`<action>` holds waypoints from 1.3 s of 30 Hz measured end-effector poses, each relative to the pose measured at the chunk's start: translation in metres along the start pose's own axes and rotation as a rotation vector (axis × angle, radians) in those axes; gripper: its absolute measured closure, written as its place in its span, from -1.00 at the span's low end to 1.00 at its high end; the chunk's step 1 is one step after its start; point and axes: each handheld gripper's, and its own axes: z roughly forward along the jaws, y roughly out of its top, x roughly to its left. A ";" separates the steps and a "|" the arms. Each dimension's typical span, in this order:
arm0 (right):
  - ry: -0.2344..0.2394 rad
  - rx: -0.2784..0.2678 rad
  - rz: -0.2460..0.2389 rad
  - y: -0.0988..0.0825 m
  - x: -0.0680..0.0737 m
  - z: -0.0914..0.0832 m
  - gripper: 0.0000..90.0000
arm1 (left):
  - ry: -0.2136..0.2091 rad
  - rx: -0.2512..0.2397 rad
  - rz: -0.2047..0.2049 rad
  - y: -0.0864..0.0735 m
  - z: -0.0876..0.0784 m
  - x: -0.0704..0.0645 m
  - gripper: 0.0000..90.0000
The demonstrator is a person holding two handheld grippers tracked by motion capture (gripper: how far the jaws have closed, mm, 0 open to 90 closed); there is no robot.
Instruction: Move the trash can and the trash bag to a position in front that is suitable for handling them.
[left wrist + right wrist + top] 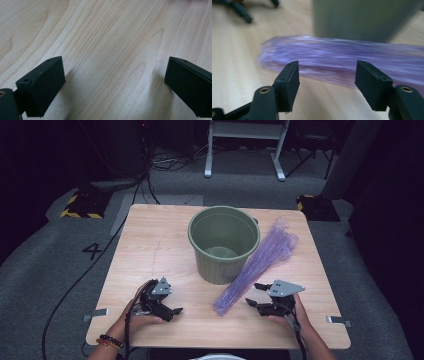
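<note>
Wooden table (150,245): green bucket (223,245) upright at centre, mouth open to receive. Purple mesh bag (255,267) lies flat, leaning against the bucket's right side. Right gripper (254,295) unclenched just beside its near end, probably squaring up to grab. Left gripper (172,312) spread, empty, resting apart.

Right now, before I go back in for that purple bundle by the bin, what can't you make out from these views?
- Purple bundle: smeared by motion blur in the right gripper view, strands indistinct.
- Its far end: too fine in the high view to tell whether it touches the green bin.
- Bin's outer base: hidden by its own wall, high view.
- Left gripper: bodies cut off by the frame edges, left gripper view.
</note>
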 end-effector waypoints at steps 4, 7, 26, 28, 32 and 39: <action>-0.099 -0.030 0.040 0.002 -0.022 -0.011 -0.34 | 0.000 0.000 0.000 0.000 0.000 0.000 -0.94; -0.129 -0.033 0.062 0.005 -0.034 -0.013 -0.39 | 0.000 -0.001 -0.001 0.000 0.000 0.000 -0.94; -0.149 0.034 0.126 0.014 -0.082 0.016 -0.66 | 0.000 -0.001 -0.001 0.000 0.000 0.000 -0.94; -0.134 0.044 0.122 0.014 -0.082 0.022 -0.65 | 0.000 -0.001 -0.001 0.000 0.000 0.000 -0.94; -0.116 0.052 0.104 0.016 -0.081 0.031 -0.65 | 0.000 -0.001 -0.001 0.000 0.000 0.000 -0.94; -0.140 0.139 0.115 0.012 -0.083 0.056 -0.47 | 0.000 0.000 0.000 0.000 0.000 0.000 -0.94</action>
